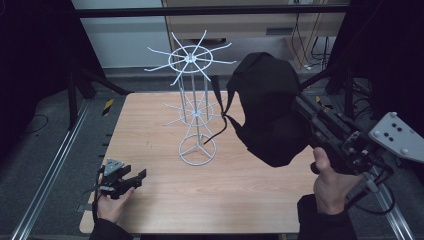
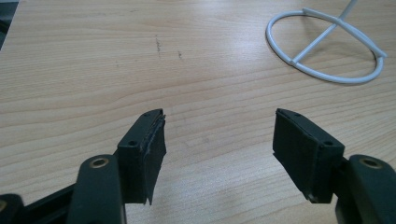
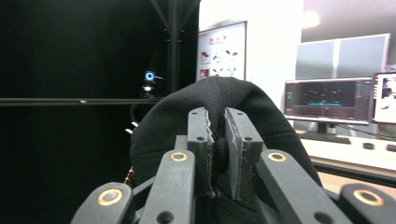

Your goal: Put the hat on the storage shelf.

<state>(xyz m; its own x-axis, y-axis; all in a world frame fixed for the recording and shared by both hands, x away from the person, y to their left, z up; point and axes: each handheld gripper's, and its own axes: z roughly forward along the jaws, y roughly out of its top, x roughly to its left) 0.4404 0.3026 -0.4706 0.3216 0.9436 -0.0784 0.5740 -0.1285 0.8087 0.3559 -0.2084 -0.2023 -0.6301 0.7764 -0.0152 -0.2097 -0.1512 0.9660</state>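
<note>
A black cap [image 1: 267, 107] hangs in the air to the right of a white wire rack [image 1: 196, 102], its strap dangling toward the rack's pole. My right gripper [image 1: 302, 107] is shut on the cap's cloth; in the right gripper view the jaws pinch the black cap [image 3: 219, 100] at the right gripper [image 3: 218, 123], raised well above the table. My left gripper [image 1: 137, 179] rests low near the table's front left corner, open. In the left gripper view the left gripper [image 2: 219, 140] has nothing between its pads, and the rack's ring base [image 2: 327, 44] lies ahead to the right.
The wooden table [image 1: 160, 200] has bare surface in front of the rack. The rack's upper spokes [image 1: 190, 57] fan out above its lower tier. Dark frame posts [image 1: 75, 95] flank the table. Monitors [image 3: 327, 100] stand beyond in the right gripper view.
</note>
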